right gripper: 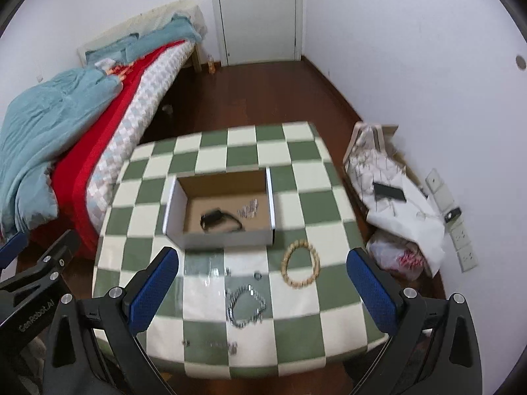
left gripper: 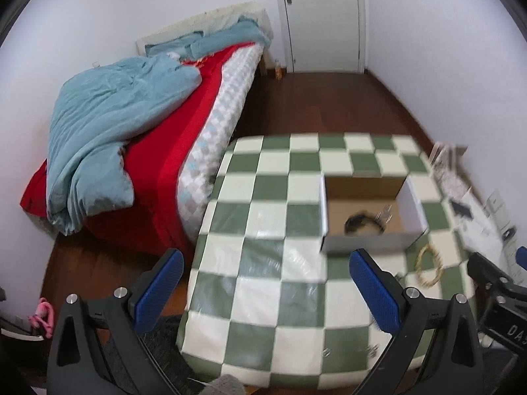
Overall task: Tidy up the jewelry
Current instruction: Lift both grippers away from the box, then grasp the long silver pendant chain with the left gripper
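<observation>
An open cardboard box [right gripper: 227, 240] stands on the green-and-white checked table [right gripper: 296, 177]. Inside lie a black band [right gripper: 219, 220] and a small silver piece [right gripper: 248, 210]. In front of the box lie a tan beaded bracelet [right gripper: 300, 264], a silver chain bracelet [right gripper: 245, 306], a small ring [right gripper: 257, 276] and small silver bits [right gripper: 230, 345]. My right gripper [right gripper: 262, 288] is open above the silver chain, empty. My left gripper [left gripper: 265, 291] is open and empty over the table's left part; the box [left gripper: 369, 242] and beaded bracelet [left gripper: 428, 268] are to its right.
A bed [right gripper: 82, 125] with a red sheet and blue duvet stands left of the table. White paper, a phone [right gripper: 388, 192] and a plastic bag [right gripper: 395, 258] lie on the floor to the right, along the wall. A white door [right gripper: 260, 13] is at the back.
</observation>
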### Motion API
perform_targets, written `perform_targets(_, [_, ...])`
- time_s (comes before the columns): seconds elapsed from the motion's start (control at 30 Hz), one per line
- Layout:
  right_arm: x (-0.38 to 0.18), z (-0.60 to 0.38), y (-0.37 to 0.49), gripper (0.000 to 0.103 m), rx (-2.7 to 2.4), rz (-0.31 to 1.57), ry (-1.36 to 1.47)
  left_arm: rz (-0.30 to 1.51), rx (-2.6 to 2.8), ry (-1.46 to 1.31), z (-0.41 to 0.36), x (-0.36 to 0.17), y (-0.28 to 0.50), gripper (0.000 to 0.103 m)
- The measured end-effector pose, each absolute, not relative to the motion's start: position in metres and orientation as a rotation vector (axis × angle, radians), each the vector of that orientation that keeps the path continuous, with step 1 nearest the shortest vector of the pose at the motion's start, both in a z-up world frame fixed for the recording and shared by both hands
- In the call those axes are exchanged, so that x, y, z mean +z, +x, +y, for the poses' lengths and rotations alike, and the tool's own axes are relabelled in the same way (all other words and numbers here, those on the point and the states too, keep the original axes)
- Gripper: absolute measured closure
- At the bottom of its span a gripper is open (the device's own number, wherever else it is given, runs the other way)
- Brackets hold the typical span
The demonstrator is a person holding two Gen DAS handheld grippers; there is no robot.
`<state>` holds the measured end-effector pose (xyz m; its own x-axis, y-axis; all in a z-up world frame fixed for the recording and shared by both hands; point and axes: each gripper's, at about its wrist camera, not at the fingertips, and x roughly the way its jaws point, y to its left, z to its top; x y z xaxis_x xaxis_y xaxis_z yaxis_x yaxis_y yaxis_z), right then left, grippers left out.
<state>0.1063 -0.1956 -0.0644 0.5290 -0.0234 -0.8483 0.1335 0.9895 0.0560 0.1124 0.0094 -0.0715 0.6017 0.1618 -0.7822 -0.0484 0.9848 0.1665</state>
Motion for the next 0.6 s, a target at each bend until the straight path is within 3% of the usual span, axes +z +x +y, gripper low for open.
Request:
perform_targets(0.2, [-0.142,-0.210,0.096,0.001,-0.081,1.196,0.182,1.099,0.129,0.231,0.005,-0.154,0.101,0.000])
perform_targets(0.33, [-0.184,-0.221,0.089,0.020,-0.080,1.293,0.229,1.226,0.061,0.245,-0.005,-0.200,0.094,0.001])
perform_targets(0.6, [-0.223,-0.234,0.086,0.023,-0.096,1.362,0.266,1.347,-0.028,0.273,-0.033,-0.259,0.084,0.007])
